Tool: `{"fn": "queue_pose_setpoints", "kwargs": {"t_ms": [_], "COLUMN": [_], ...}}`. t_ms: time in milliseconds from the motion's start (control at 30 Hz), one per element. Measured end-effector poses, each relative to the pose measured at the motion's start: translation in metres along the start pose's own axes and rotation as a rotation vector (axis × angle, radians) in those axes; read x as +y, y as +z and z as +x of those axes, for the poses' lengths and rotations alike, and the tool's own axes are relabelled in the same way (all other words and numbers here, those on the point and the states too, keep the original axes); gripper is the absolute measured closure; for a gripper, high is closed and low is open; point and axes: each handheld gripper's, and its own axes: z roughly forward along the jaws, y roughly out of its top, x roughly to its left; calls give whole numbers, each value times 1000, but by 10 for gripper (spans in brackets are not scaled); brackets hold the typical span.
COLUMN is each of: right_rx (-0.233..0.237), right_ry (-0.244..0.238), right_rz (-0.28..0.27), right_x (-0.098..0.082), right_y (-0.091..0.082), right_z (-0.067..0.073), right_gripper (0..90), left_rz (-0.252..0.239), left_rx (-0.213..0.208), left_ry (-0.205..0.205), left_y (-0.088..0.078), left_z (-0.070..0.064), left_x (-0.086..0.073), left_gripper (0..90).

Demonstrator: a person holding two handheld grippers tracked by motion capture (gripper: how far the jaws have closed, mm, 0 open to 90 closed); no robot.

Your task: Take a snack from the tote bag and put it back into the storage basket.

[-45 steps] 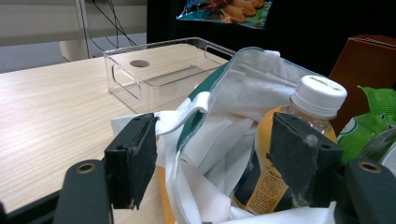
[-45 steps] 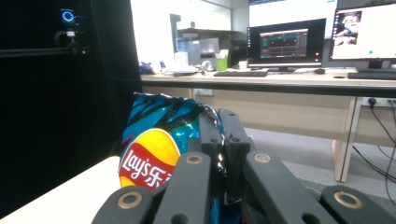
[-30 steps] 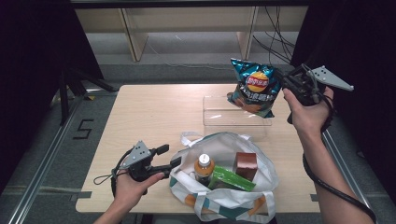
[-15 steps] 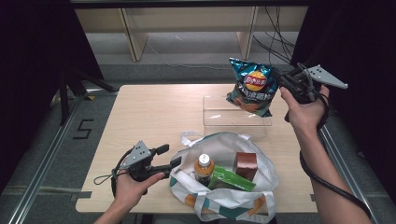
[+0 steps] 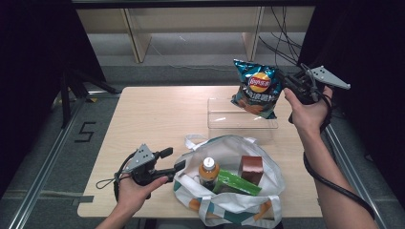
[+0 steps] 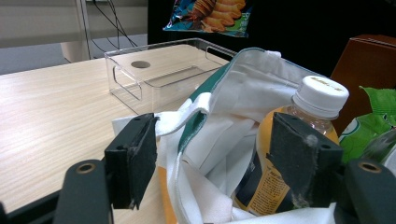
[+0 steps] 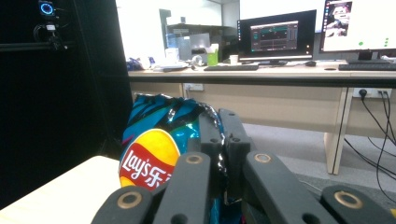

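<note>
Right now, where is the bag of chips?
In the high view the bag of chips hangs in the air at the table's far right, pinched by the right gripper just above the clear plastic bin.

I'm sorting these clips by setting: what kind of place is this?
Probably an office or lab recording booth: black curtains around a wooden table, and desks with computer monitors behind the chip bag.

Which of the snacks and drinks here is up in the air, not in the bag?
The chip bag, pinched by the right tongs above the clear box; the others sit in the tote.
</note>
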Motion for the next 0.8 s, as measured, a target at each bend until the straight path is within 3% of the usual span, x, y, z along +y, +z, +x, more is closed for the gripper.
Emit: {"fn": "queue_pose_setpoints", "kwargs": {"t_ms": [800], "right_rx": [-19], "right_ry": [40], "right_rz": [17], "right_x": [-6], "right_y": [17], "right_z": [-6], "right_gripper": [900], "left_rz": [-5], "left_rx": [-1], "left_ry": [1], "left_y": [0], "left_z": [0], "left_x": [0], "left_gripper": [316]}}
